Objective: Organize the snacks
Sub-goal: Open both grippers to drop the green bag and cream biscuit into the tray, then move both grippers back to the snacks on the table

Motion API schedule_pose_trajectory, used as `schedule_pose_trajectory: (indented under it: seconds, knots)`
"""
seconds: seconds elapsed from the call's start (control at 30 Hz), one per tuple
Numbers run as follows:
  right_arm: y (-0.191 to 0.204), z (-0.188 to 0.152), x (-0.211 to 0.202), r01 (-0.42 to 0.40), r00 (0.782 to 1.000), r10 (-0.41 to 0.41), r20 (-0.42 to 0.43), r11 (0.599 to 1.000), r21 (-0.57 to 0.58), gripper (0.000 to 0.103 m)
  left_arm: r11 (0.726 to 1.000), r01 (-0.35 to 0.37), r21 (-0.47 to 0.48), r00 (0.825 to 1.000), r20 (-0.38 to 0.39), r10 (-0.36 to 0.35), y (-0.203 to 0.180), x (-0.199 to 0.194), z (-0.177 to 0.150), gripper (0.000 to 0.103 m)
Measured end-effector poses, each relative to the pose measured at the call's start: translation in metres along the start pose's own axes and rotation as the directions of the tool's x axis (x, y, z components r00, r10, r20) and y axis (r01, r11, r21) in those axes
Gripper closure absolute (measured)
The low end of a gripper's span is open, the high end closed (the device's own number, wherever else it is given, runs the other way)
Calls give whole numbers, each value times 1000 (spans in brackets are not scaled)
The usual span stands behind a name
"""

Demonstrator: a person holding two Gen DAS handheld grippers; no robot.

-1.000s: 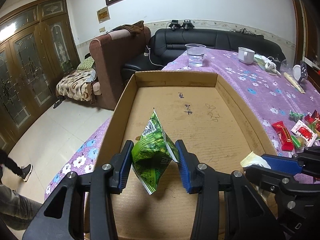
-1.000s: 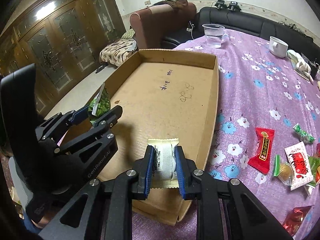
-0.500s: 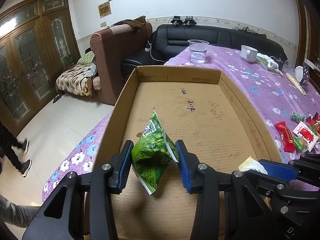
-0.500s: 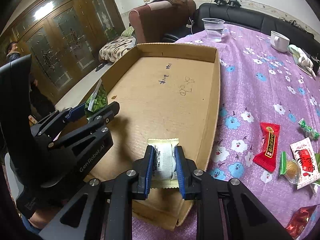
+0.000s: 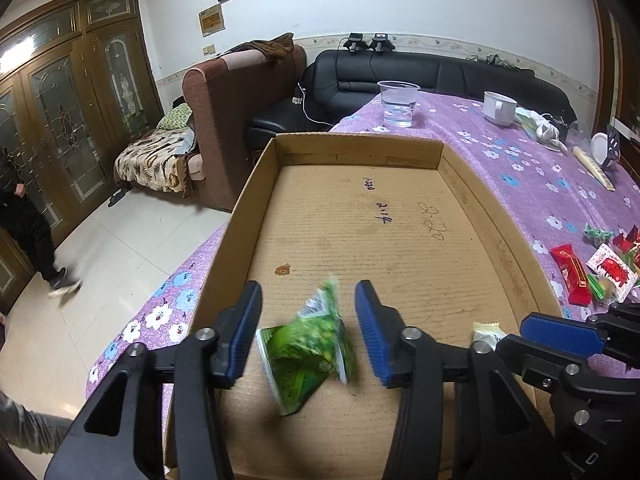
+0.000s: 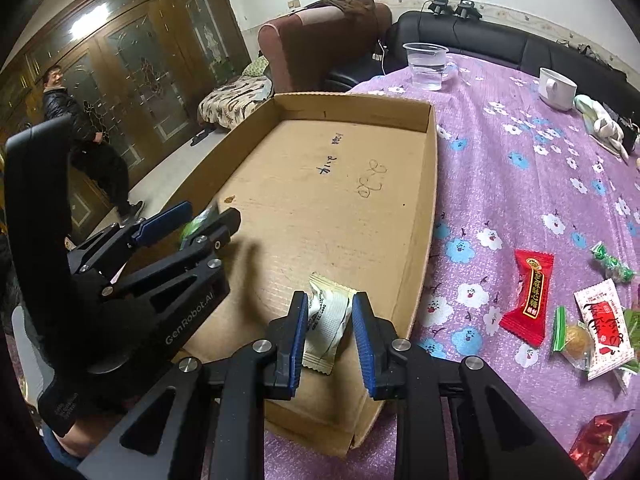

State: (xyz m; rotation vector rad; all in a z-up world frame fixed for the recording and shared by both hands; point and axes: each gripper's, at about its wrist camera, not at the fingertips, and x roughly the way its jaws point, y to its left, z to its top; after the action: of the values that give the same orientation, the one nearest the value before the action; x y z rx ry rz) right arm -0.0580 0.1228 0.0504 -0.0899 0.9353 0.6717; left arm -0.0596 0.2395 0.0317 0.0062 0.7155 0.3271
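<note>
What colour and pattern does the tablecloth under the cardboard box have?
The tablecloth is purple with white and blue flowers, seen best in the right wrist view.

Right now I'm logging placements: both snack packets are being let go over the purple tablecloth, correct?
Not the tablecloth. In both wrist views the green packet and white packet sit between open hand-held grippers over the cardboard box; the tablecloth lies beside it.

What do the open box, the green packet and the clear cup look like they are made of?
Box: brown corrugated cardboard, matte; ribbed lines across its floor, pen marks and a stain on it.
Green packet: likely thin plastic film, glossy and creased; blurred here.
Clear cup: see-through, thin-walled, probably disposable plastic, with clear liquid inside.
</note>
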Motion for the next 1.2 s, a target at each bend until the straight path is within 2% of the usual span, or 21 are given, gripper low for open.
schedule_pose_trajectory:
  seconds: [0.13,0.27,0.53,0.87,1.07,1.2]
  knots:
    - [0,0,-9,-7,1000,7,21,1000,6,77,1000,0,-2,1000,13,0,0,-5,0,54]
    - [-2,2,-21,-10,999,9,52,1000,16,70,1000,-3,-5,1000,24,3,2,-11,1,54]
    - [-6,1,-42,-1,995,0,104,1000,8,68,1000,-6,6,999,42,5,-2,-22,2,54]
    - [-15,-6,-59,18,988,-22,153,1000,25,59,1000,-11,24,998,60,10,-10,-34,4,54]
    - [-26,-13,-75,54,979,-61,195,998,41,53,999,-13,34,997,73,11,-15,-42,5,54]
    - [-37,-21,-90,80,966,-92,243,995,59,50,999,-15,47,997,80,11,-22,-47,5,54]
